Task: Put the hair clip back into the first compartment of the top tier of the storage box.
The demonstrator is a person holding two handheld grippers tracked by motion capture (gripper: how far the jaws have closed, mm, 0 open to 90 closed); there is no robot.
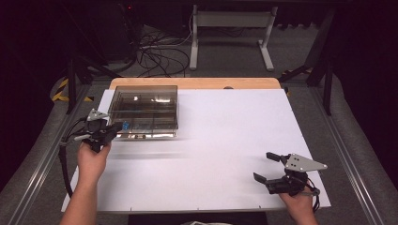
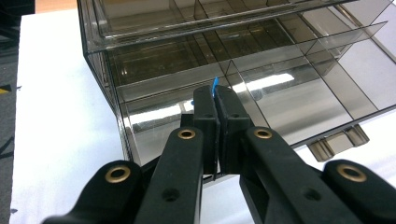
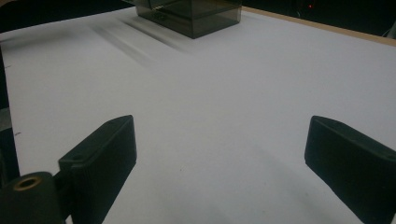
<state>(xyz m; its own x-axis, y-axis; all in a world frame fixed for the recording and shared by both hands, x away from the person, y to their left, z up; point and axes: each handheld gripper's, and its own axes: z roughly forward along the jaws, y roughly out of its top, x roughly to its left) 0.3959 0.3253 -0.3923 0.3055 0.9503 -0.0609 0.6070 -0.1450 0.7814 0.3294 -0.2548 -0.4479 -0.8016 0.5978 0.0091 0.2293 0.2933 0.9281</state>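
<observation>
A smoky see-through drawer box (image 1: 145, 105) stands at the back left of the white table (image 1: 225, 140). Its lowest drawer (image 2: 299, 107) is pulled out and divided into compartments. My left gripper (image 1: 118, 127) hovers at the drawer's left front, shut on a small blue piece (image 1: 126, 125). In the left gripper view the blue piece (image 2: 214, 85) pokes out past the tips of my left gripper (image 2: 216, 100), above a front compartment. My right gripper (image 1: 264, 166) rests open near the front right of the table, with nothing between its jaws. In its own view my right gripper (image 3: 222, 123) faces the far-off box (image 3: 191, 14).
The drawer's handle (image 2: 338, 142) sticks out toward me. A wooden strip (image 1: 197, 83) edges the table's far side. Metal rails (image 1: 347, 164) run along both sides. Cables (image 1: 159, 56) and a white frame (image 1: 230, 28) lie on the floor beyond.
</observation>
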